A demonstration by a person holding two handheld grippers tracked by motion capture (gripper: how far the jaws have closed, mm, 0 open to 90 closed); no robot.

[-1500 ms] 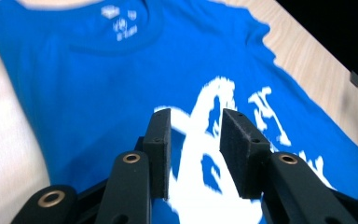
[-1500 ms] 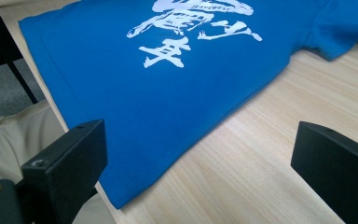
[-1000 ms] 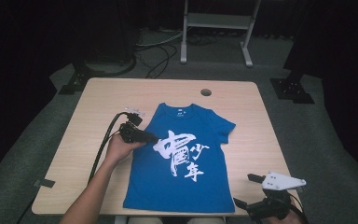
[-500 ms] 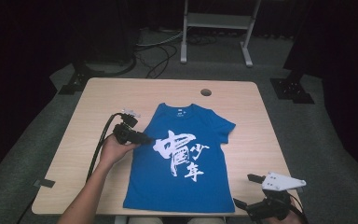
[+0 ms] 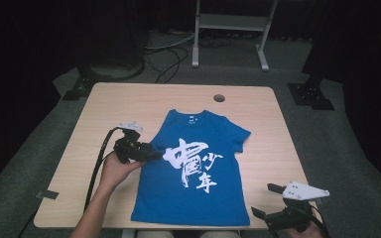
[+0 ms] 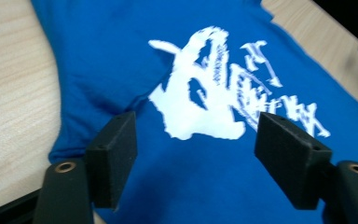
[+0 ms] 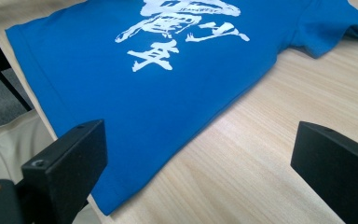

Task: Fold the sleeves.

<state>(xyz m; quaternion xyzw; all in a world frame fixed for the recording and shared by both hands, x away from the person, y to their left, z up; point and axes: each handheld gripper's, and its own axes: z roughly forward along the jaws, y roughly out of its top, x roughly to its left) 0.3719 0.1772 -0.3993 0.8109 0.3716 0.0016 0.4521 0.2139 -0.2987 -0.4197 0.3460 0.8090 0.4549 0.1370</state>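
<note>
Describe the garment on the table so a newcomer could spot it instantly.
On the light wooden table a blue T-shirt lies flat at the middle, collar toward the far edge. Bold white brush-style characters across its chest set it apart from the black grippers beside it.

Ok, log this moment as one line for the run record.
left gripper: open, jaws just been opening, nothing between them, at folded left sleeve | right gripper: open, at table's near right edge | blue T-shirt: flat on table

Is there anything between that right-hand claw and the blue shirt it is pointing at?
Nothing visible. The right gripper hangs open at the table's near edge, and bare wooden table runs to the blue T-shirt.
</note>
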